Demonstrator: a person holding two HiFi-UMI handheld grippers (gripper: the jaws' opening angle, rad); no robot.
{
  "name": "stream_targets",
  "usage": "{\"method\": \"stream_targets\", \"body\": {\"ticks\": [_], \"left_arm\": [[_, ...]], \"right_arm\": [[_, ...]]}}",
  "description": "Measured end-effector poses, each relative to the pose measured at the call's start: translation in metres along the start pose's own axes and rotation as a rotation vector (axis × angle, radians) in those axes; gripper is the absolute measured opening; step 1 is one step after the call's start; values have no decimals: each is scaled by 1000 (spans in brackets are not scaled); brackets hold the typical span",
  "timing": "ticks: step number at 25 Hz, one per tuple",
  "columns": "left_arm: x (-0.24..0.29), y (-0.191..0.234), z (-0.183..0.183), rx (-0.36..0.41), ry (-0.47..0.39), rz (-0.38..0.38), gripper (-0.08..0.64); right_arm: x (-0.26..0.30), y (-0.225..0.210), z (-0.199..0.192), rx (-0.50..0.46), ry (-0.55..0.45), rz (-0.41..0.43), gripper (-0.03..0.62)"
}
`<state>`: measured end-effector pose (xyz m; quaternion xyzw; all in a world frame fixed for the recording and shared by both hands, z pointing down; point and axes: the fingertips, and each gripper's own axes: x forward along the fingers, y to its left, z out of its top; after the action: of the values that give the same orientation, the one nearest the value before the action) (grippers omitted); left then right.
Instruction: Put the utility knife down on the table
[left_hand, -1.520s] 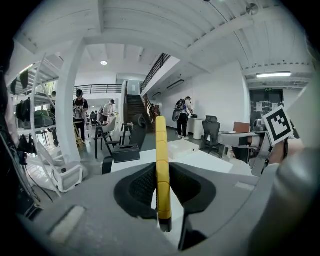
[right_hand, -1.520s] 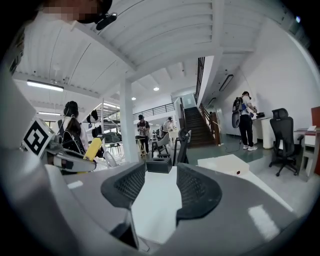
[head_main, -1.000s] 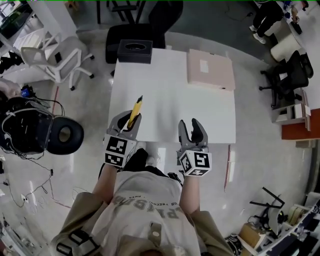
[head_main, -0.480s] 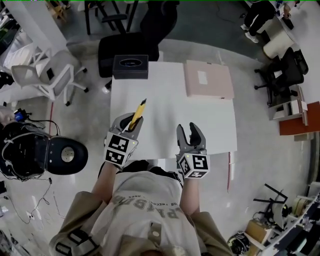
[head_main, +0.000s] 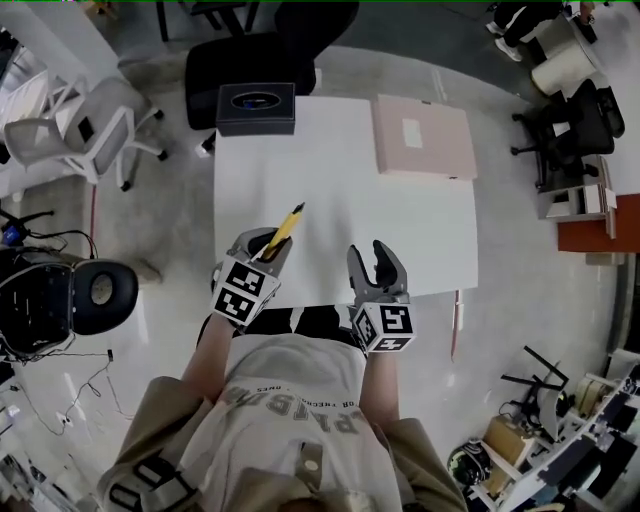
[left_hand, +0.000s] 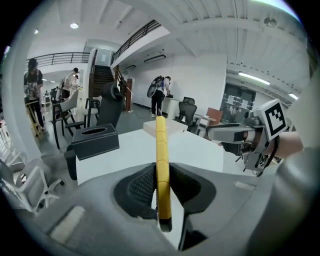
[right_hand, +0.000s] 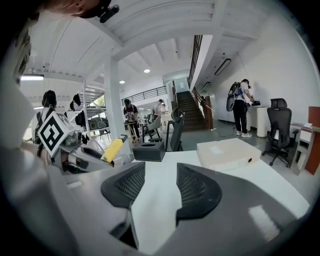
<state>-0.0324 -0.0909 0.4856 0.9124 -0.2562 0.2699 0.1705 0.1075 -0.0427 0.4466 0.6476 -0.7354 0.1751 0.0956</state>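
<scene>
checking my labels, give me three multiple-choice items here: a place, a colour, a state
1. Where on the white rectangular table does the black rectangular tissue box sit?
A far left corner
B near right corner
C centre
2. What colour is the slim utility knife in the left gripper?
A red
B yellow
C green
3. How is the right gripper?
A shut on the knife
B shut, empty
C open, empty
1 A, the head view shows it there; 2 B, its body is yellow; 3 C, jaws apart, nothing between.
</scene>
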Motion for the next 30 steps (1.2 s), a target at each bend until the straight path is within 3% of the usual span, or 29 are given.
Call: {"method": "stream_targets", "body": {"ticks": [7,11,15,21,30], "left_arm": [[23,-9,-28,71,136,-40,77],[34,-18,-38,108,206,-66,77],[43,-25,-50,151,266,-70,77],[53,-28,-64,314,364,-64,77],[66,-32,-63,463,437,-86,77]], "right_arm": [[12,3,-12,-130,91,117,195],[20,3,-19,-207,170,235,195],[25,11,-27,-355,250,381,195],[37,17,-53,-600,370,492,195],[51,35,-62,-797,390,676,195]]}}
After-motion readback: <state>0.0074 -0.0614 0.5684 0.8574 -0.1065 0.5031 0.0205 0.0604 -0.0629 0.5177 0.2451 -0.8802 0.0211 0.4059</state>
